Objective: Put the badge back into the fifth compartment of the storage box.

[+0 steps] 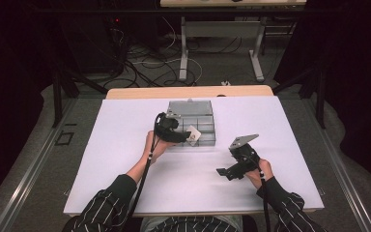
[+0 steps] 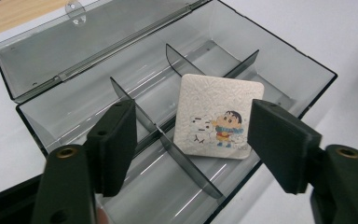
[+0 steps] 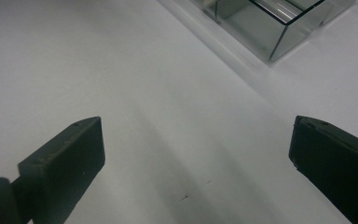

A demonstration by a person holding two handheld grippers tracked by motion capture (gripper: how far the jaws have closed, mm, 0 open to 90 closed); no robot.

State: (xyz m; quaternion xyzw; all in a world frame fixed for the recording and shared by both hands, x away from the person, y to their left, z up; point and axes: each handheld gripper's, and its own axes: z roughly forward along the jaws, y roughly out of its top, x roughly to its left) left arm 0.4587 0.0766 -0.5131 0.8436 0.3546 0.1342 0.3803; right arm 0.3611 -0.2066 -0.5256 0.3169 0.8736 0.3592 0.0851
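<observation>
Hovering my left claw (image 2: 191, 140), jaws apart, astride the square card (image 2: 216, 116) (tilted against a divider (image 2: 186, 161)); right claw (image 3: 196, 154) gapes farther off.

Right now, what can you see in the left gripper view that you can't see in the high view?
Left gripper view: the cartoon child and snowman printed on the white square card, plus the box's inner dividers up close. High view: the person's striped sleeves, the right tool resting apart on the white table, and cables on the floor. Both: the clear grey box with its lid open, the card, and the left tool, open.
</observation>
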